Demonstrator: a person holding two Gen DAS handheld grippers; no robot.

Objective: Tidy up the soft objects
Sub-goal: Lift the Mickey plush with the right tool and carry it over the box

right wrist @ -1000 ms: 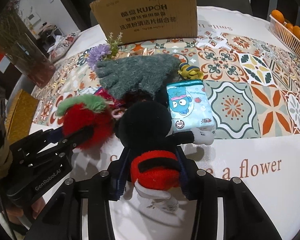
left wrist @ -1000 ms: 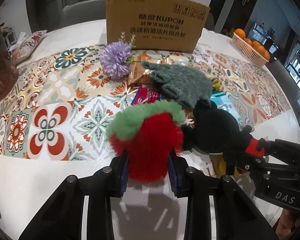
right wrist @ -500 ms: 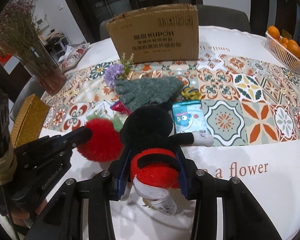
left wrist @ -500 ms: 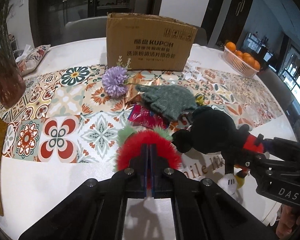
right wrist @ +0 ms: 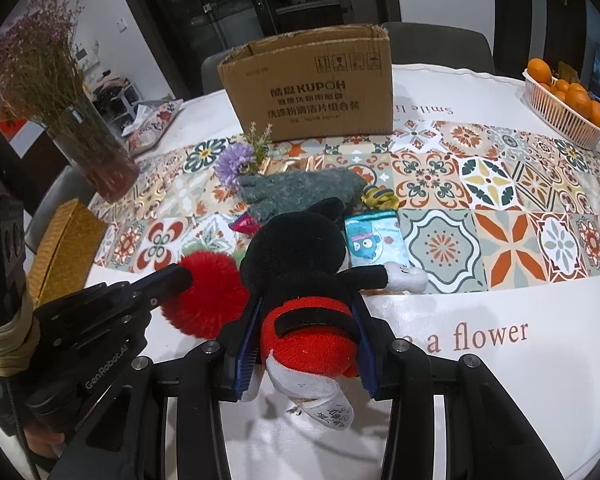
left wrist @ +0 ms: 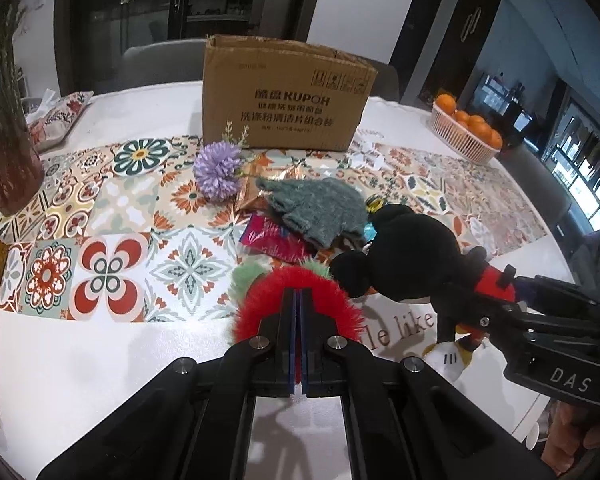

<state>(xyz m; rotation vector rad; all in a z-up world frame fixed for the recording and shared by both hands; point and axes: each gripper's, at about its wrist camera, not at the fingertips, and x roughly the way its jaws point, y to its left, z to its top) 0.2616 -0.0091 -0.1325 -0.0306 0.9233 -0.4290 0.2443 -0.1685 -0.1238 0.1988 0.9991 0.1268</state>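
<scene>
My left gripper (left wrist: 298,304) is shut on a red fluffy strawberry plush (left wrist: 332,298) with green fuzz on top, held above the table; it also shows in the right wrist view (right wrist: 210,292). My right gripper (right wrist: 306,320) is shut on the red body of a black mouse plush (right wrist: 300,248), also lifted; it shows at the right of the left wrist view (left wrist: 412,252). A grey-green knit glove (left wrist: 316,208) lies on the patterned runner behind them. An open cardboard box (left wrist: 288,96) stands at the back.
On the runner lie a purple artificial flower (left wrist: 216,168), a pink wrapper (left wrist: 272,238), a blue cartoon pouch (right wrist: 374,236) and a small yellow toy (right wrist: 378,197). A basket of oranges (right wrist: 564,100) stands far right, a vase of dried flowers (right wrist: 88,136) far left.
My left gripper closed tight on the strawberry plush. Both grippers rose with their plushes, and the table looks farther away now.
</scene>
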